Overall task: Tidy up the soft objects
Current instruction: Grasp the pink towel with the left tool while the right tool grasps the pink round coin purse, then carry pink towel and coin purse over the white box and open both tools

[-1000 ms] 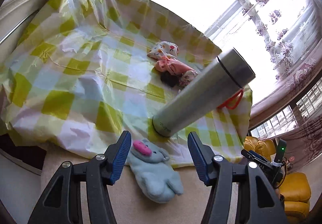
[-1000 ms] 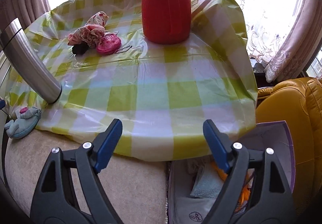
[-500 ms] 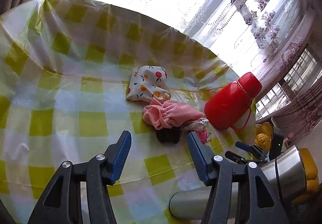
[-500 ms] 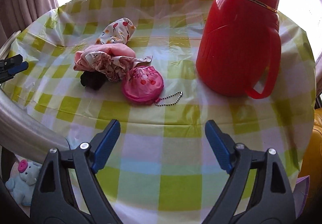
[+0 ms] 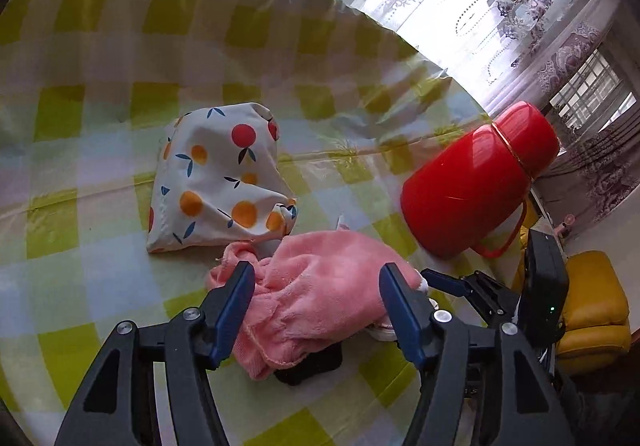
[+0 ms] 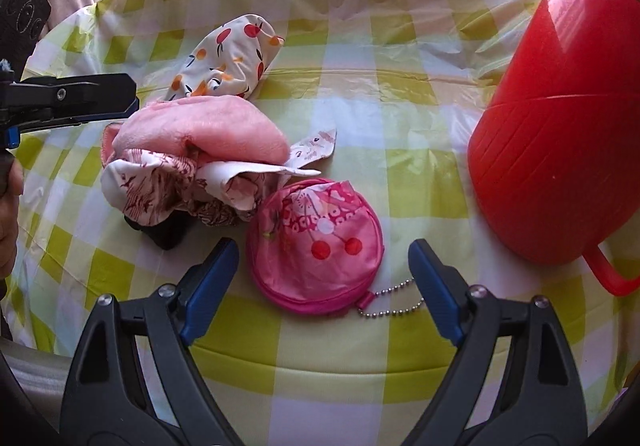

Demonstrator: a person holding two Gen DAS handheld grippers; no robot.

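The table (image 6: 352, 350) is covered with a green-and-white checked plastic cloth.

**Soft items.** A pile lies toward the left part of the table, as the right wrist view shows it:
- A white pouch (image 5: 216, 173) printed with orange and red fruit lies farthest toward the far edge.
- A pink fleece cloth (image 5: 320, 294) lies just in front of the pouch, touching it.
- A white fabric with red print (image 6: 160, 181) is bunched under the near side of the pink cloth.
- A dark item (image 6: 164, 234) lies under the pile; what it is cannot be told.
- A round pink purse (image 6: 316, 246) with two cherries and a bead chain lies flat beside the pile, toward the near edge.

**Other item.** A red flask (image 6: 560, 133) with a handle stands upright near the right edge, well apart from the pile.

**Left gripper** (image 5: 316, 306). It points down at the pink cloth. The jaws are opening. The cloth sits between the blue pads (image 5: 236, 310); the pads do not press on it.

**Right gripper** (image 6: 320, 286). It points down at the round purse. The fingers stand wide apart, one on each side of the purse, without touching it.

At the left edge of the right wrist view, part of a hand (image 6: 8, 221) grips the left gripper's handle.
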